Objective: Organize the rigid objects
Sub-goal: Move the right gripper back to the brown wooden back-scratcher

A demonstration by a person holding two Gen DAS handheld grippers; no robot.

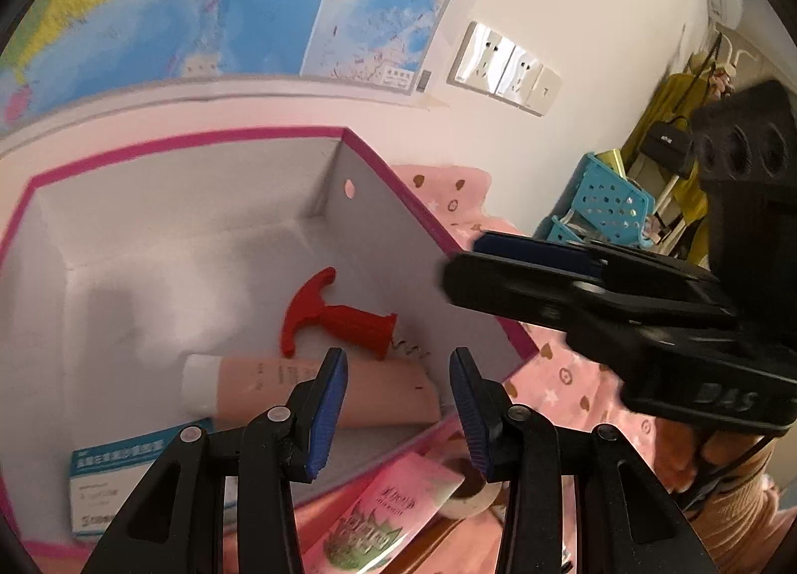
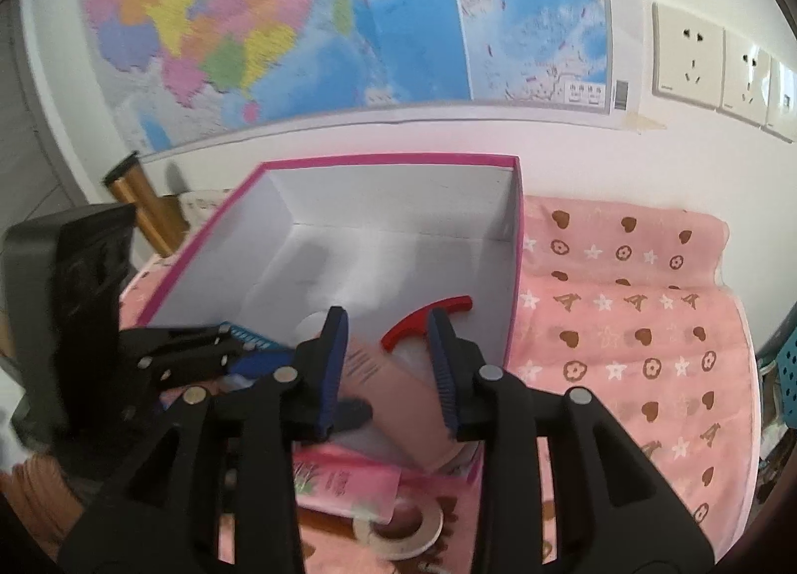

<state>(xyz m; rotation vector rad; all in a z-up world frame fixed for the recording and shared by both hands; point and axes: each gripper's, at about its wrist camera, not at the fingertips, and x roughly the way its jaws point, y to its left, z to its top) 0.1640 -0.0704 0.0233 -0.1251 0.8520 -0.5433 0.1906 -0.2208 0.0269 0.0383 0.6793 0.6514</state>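
A pink-rimmed box (image 1: 438, 225) with a grey inside (image 2: 515, 235) stands on the pink cloth. In it lie a red corkscrew (image 1: 333, 315) (image 2: 423, 315), a peach tube with a white cap (image 1: 309, 387) (image 2: 393, 400) and a white-and-blue carton (image 1: 124, 479). My left gripper (image 1: 396, 414) is open and empty above the box's near edge. My right gripper (image 2: 388, 365) is open and empty over the tube; it shows in the left wrist view (image 1: 498, 270) beside the box's right wall.
A pink sachet (image 1: 393, 519) (image 2: 343, 479) and a tape roll (image 1: 468, 489) (image 2: 398, 529) lie on the cloth before the box. A blue perforated basket (image 1: 607, 205) stands to the right. Wall sockets (image 2: 717, 66) and a map (image 2: 348, 16) are behind.
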